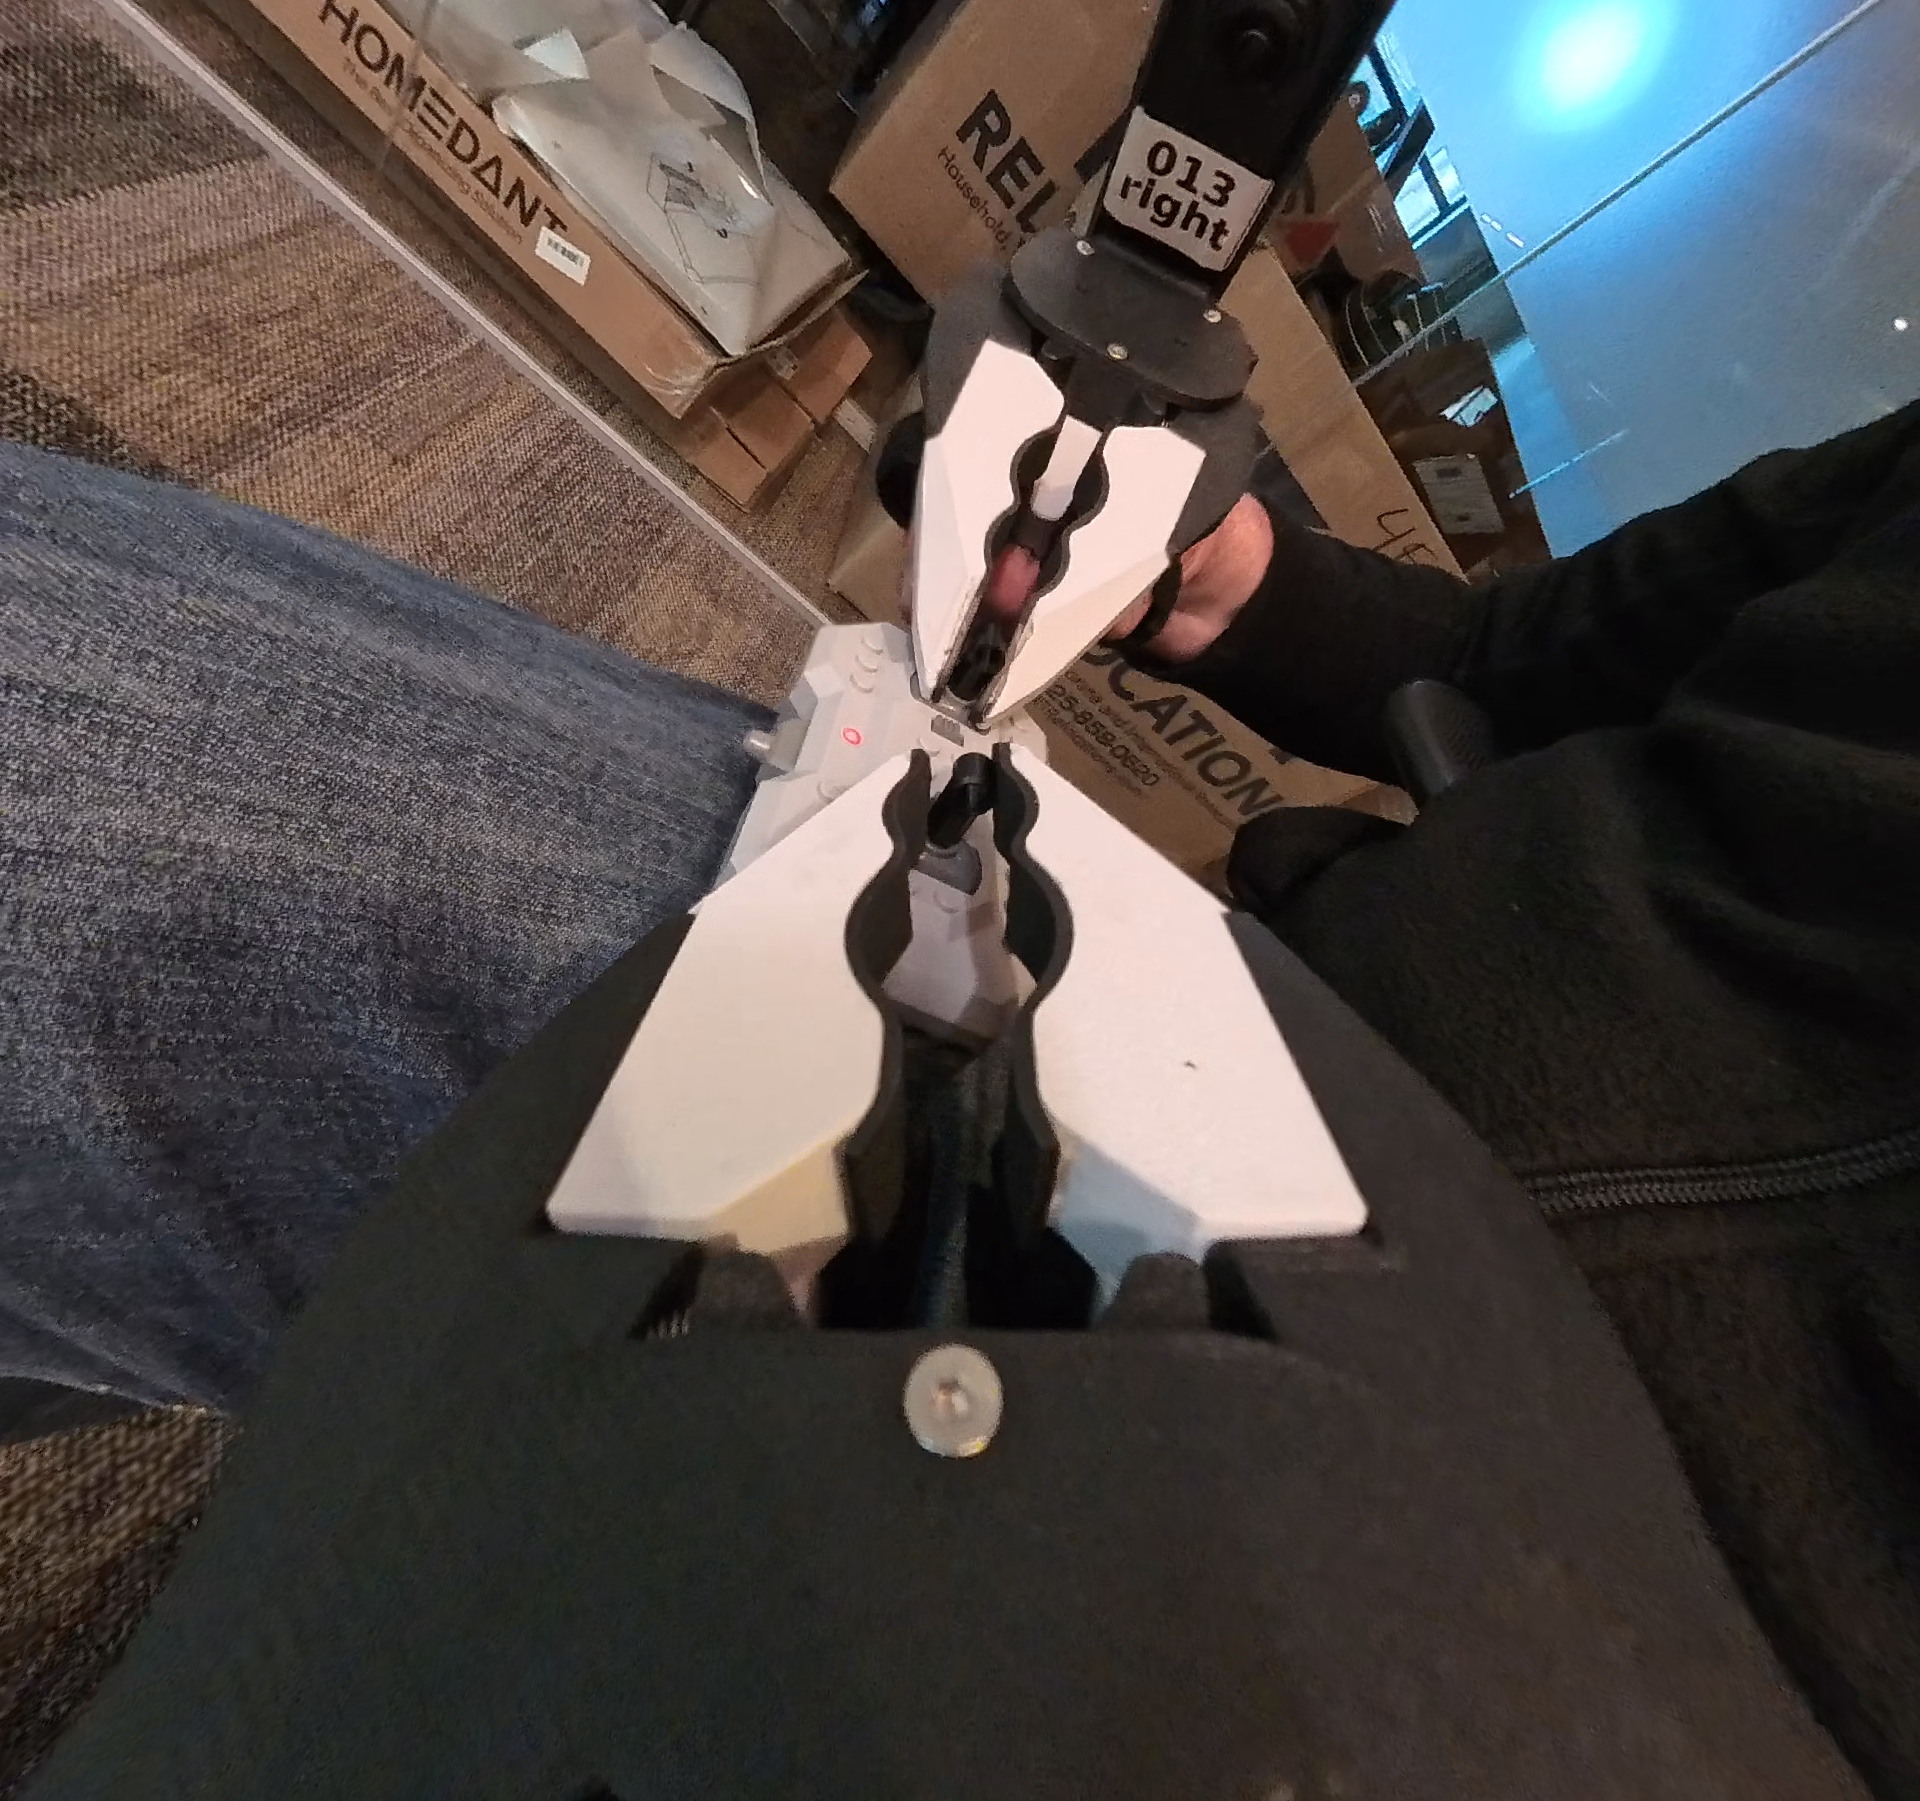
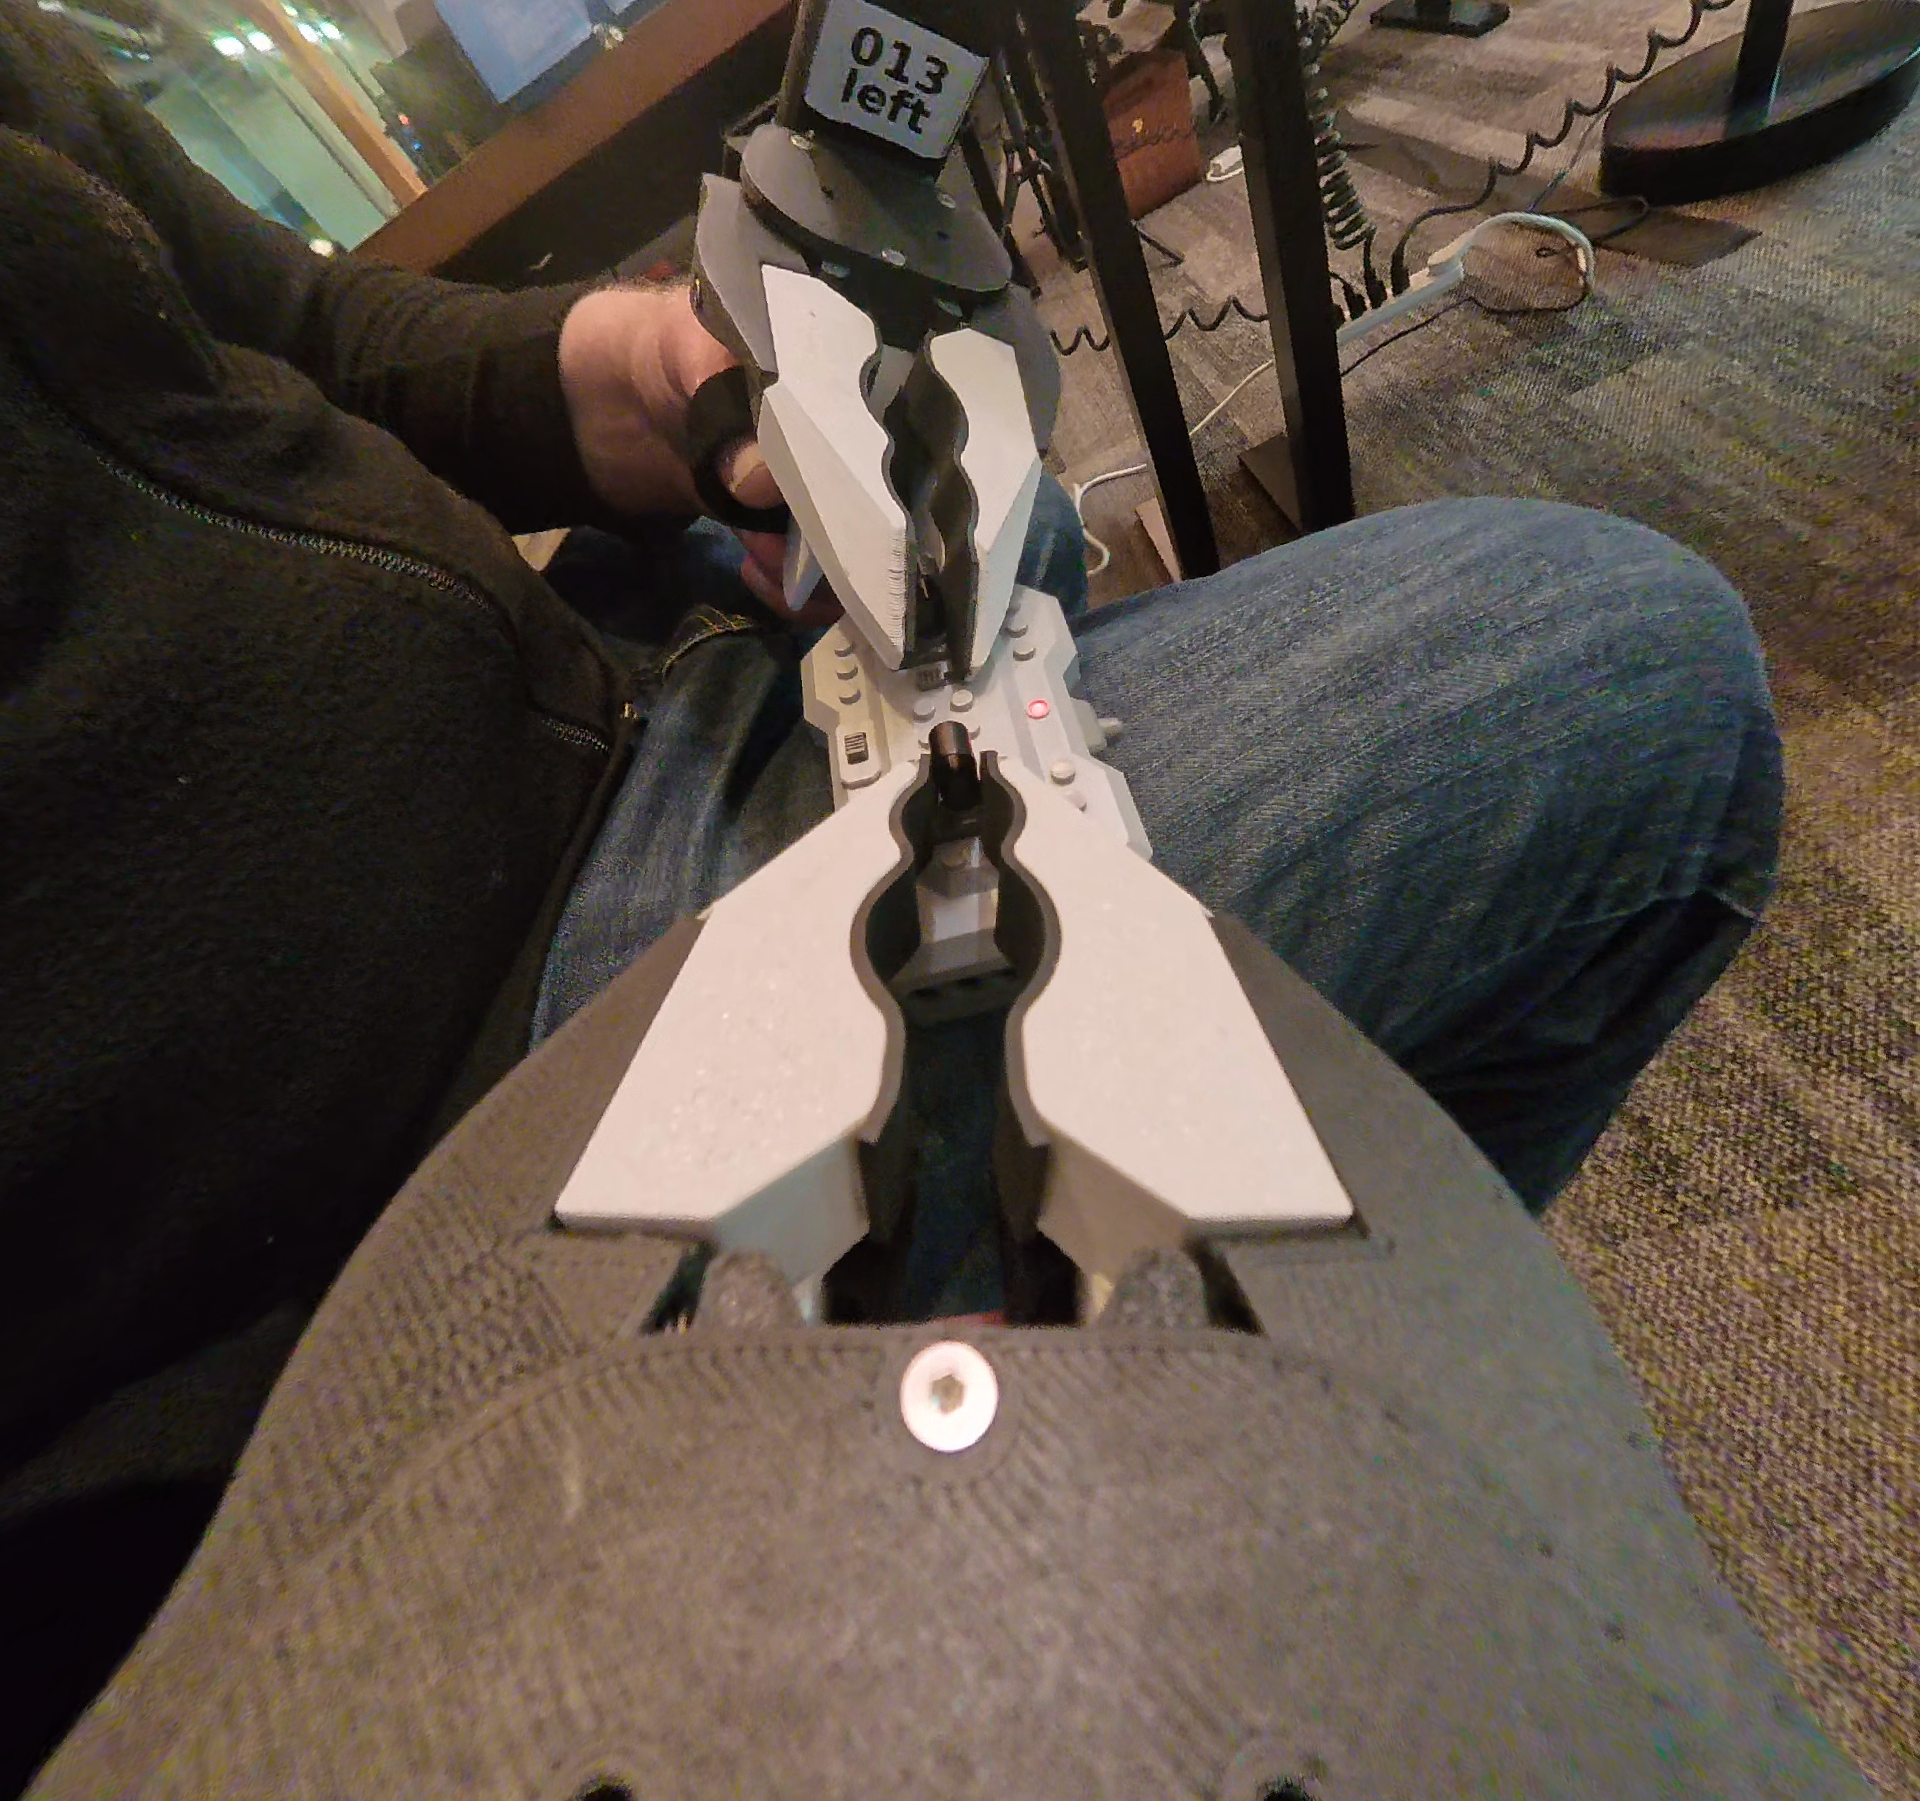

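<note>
Count: two grippers, one grey brick-built block, one small black peg, two cardboard boxes in the left wrist view.
Denim leg [image 1: 312, 816]: far left, under the block; a person's lap.
Cardboard boxes [image 1: 488, 224]: far left on carpet; both carry printed writing, not transcribed.
Left gripper [image 1: 961, 764]: white fingers nearly together, pinched on the black peg [image 1: 954, 801] at their tips; seen from the right wrist view [image 2: 935, 655] its tips press down on the block.
Grey studded block [image 2: 940, 712]: centre, lying on the lap, one red lit dot on top.
Right gripper [image 2: 961, 764]: fingers close around the same black peg [image 2: 951, 754], probably gripping it, contact partly hidden; seen opposite [image 1: 961, 702].
Labels: one white tag on each gripper's camera mount, printed.
Hand [image 1: 1210, 572]: right, black sleeve, holding the right gripper.
</note>
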`<state>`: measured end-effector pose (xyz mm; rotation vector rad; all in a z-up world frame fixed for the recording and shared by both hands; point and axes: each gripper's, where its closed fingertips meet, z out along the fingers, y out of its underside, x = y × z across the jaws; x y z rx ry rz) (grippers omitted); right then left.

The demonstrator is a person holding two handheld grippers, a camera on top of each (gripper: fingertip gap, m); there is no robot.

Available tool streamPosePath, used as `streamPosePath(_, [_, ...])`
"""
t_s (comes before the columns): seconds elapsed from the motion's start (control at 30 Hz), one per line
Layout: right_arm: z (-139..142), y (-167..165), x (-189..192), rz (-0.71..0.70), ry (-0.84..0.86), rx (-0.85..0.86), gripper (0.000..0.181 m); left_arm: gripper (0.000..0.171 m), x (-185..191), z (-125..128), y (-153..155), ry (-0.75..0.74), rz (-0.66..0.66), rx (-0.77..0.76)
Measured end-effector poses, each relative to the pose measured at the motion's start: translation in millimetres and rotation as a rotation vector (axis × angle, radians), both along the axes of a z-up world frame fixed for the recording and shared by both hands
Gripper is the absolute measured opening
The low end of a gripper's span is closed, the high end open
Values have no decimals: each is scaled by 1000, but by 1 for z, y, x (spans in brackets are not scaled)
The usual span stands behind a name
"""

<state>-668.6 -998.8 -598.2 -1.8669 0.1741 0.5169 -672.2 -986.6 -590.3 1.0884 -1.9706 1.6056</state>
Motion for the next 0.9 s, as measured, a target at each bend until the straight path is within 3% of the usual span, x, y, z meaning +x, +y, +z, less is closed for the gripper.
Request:
streamPosePath(0.2, [-1,1,3,-20,123,-5,5,10,4,-1,1,125,6,-41])
streamPosePath(0.9, [-2,0,2,-14,84,-9,6,10,2,0,1,110,4,-34])
